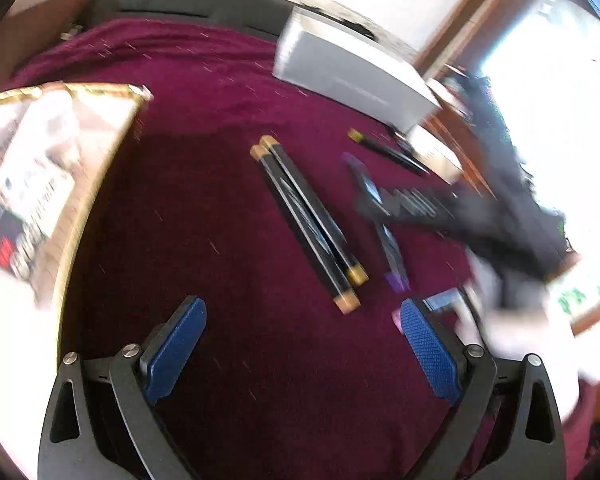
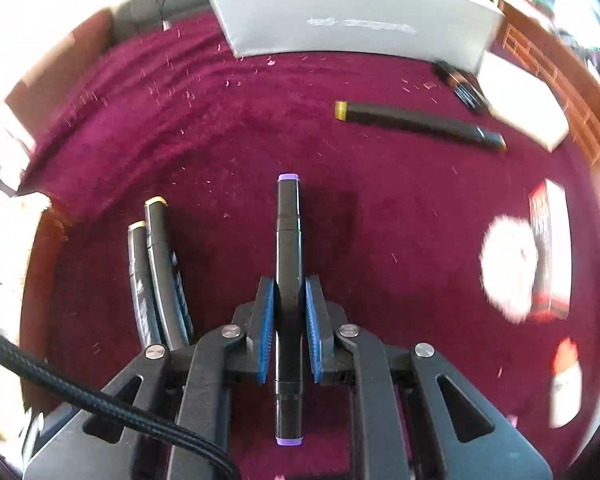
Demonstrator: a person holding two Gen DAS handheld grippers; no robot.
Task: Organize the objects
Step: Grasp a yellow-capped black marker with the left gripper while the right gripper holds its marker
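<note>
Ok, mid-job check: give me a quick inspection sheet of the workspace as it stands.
Surface: maroon cloth, lint-flecked.
Job's things: purple-capped marker in right gripper; two gold-capped markers side by side; another gold-capped marker lying apart.
Clutter: grey box; printed carton at the left edge.
Grippers: right shut on the marker; left gripper open, nothing between its jaws.
Cables: braided cable over right gripper.
Surroundings: bright window, wooden frame.

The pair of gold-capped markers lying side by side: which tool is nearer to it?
Right. The right tool sits just beside the pair, gripping a purple-capped marker; the left tool hangs back, open.
</note>
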